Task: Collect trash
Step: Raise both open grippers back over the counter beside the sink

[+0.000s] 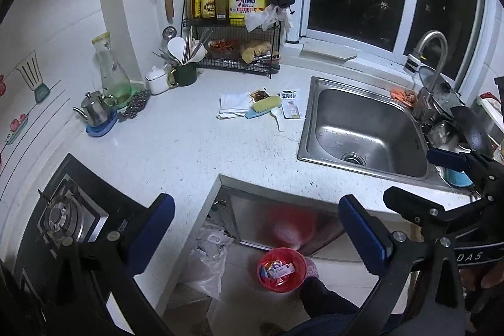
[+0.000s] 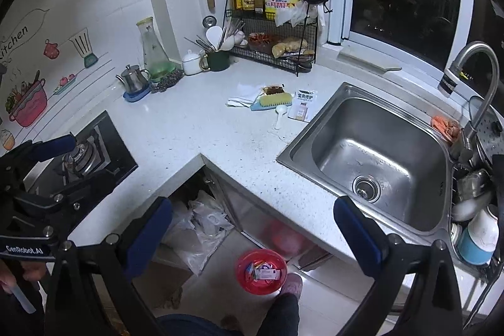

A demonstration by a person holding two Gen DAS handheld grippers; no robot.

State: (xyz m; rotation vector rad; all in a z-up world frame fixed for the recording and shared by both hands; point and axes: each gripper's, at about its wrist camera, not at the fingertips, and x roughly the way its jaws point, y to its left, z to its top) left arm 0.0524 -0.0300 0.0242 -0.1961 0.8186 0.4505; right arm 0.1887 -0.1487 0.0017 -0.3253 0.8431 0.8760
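Left tool point(image 1: 256, 229): hung above the desk's inner corner, fingers spread wide, nothing between them.
Right tool point(image 2: 253, 233): likewise released and empty, held just beside the left one, near the sink point(image 2: 371, 159).
Trash on the desk point(image 1: 195, 140): a crumpled white tissue point(image 1: 233, 106), a brown sauce packet point(image 1: 259, 96) and a white printed sachet point(image 1: 291, 106) lay in a cluster left of the sink, with a yellow scrub brush point(image 1: 263, 107) and a white spoon point(image 1: 277, 117) among them.
Red bin point(image 2: 261, 271): stood on the floor below the desk edge, by a person's slippered foot point(image 2: 291, 282), some wrappers already inside.
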